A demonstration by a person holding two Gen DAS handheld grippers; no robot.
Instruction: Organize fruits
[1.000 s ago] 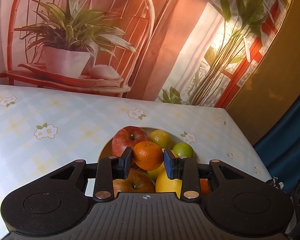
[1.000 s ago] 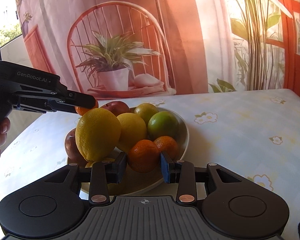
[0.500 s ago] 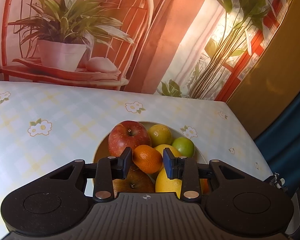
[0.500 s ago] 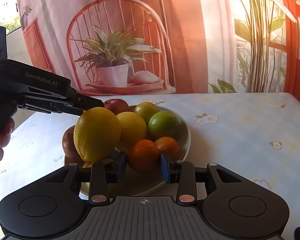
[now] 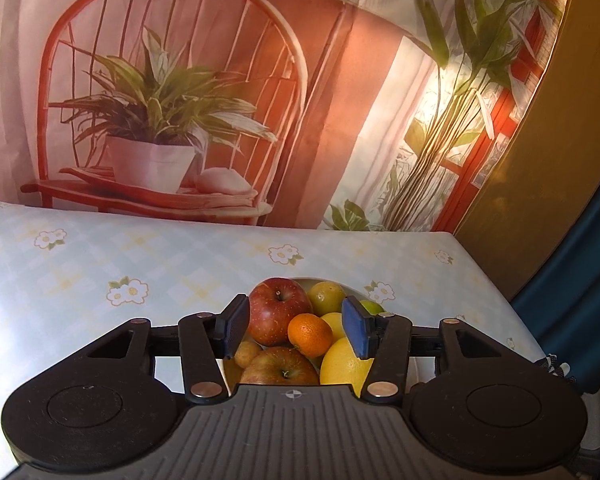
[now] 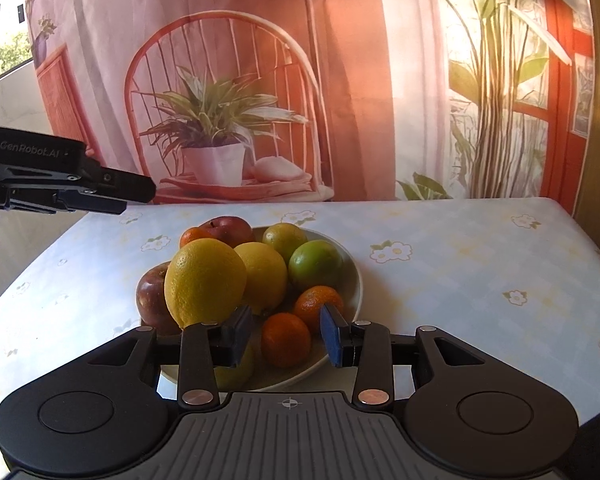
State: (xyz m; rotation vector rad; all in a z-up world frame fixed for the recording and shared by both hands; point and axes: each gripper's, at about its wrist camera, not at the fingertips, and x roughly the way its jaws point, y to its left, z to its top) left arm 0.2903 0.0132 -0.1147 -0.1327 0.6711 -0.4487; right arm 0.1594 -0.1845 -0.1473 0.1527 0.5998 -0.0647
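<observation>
left wrist view: left gripper open and empty above a bowl of fruit; a mandarin rests atop two apples. right wrist view: right gripper open, fingers either side of a mandarin in the bowl.

Left black two-finger gripper: jaws spread, empty, above white fruit bowl | between jaws: round red apple, small orange mandarin in front of it | lower: second red apple, large yellow lemon | support: pale blue flowered tablecloth
</observation>
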